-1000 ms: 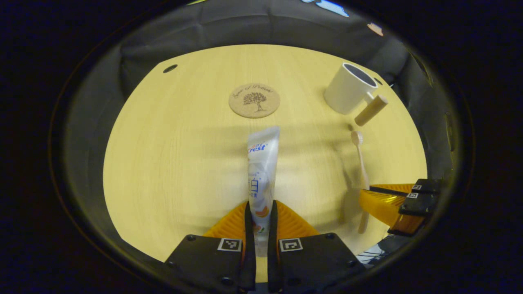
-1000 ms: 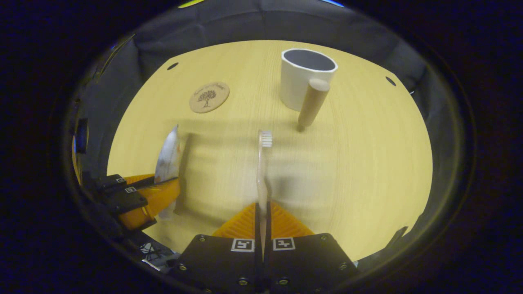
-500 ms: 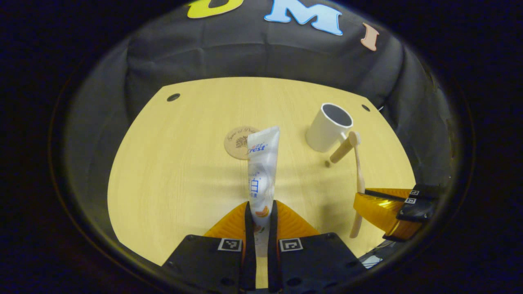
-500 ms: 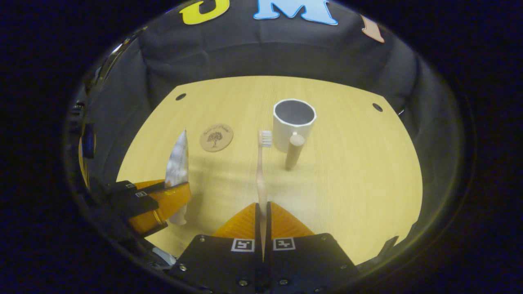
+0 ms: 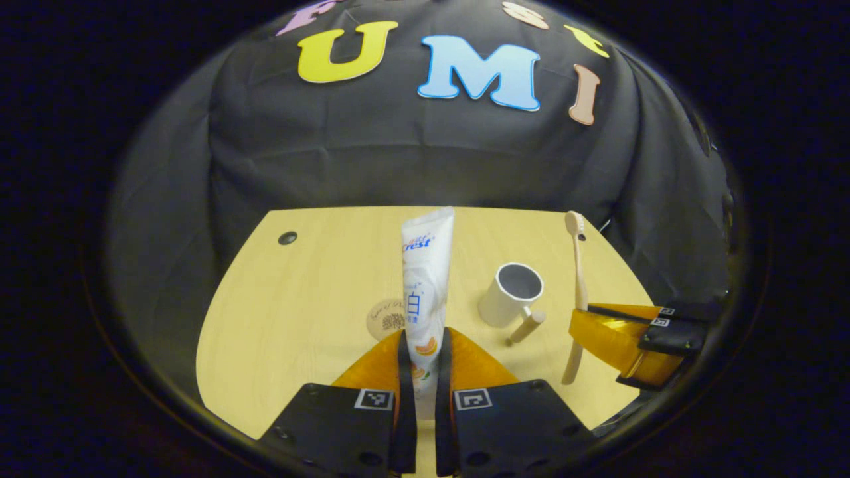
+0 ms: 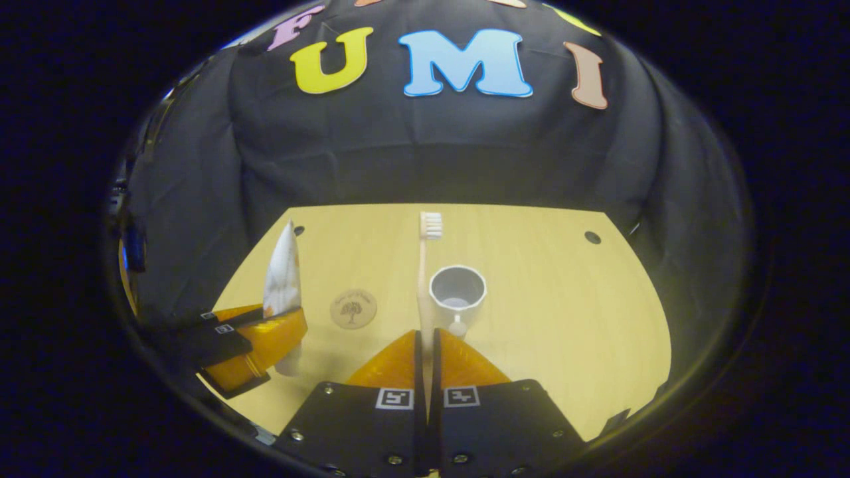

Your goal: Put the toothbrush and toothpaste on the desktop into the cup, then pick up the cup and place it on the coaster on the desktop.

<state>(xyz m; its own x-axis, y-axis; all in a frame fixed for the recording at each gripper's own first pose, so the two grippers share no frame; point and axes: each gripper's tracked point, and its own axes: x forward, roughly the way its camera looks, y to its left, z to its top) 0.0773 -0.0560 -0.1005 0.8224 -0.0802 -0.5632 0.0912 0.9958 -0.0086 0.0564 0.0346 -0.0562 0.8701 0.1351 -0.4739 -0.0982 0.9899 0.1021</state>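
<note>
Pinching the toothpaste [image 5: 425, 285] in my left gripper [image 5: 425, 352], toothbrush [image 6: 425, 279] clamped in my right gripper [image 6: 425, 348], both raised above the desktop [image 6: 564, 299], cup [image 6: 458, 295] beside coaster [image 6: 353, 309].

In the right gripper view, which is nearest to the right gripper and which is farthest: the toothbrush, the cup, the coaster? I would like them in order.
1. Toothbrush: held between the right gripper fingers, pointing up.
2. Cup: on the table just ahead, slightly right.
3. Coaster: on the table ahead, off to the left; close to the cup's rank, so the order is uncertain.
</note>
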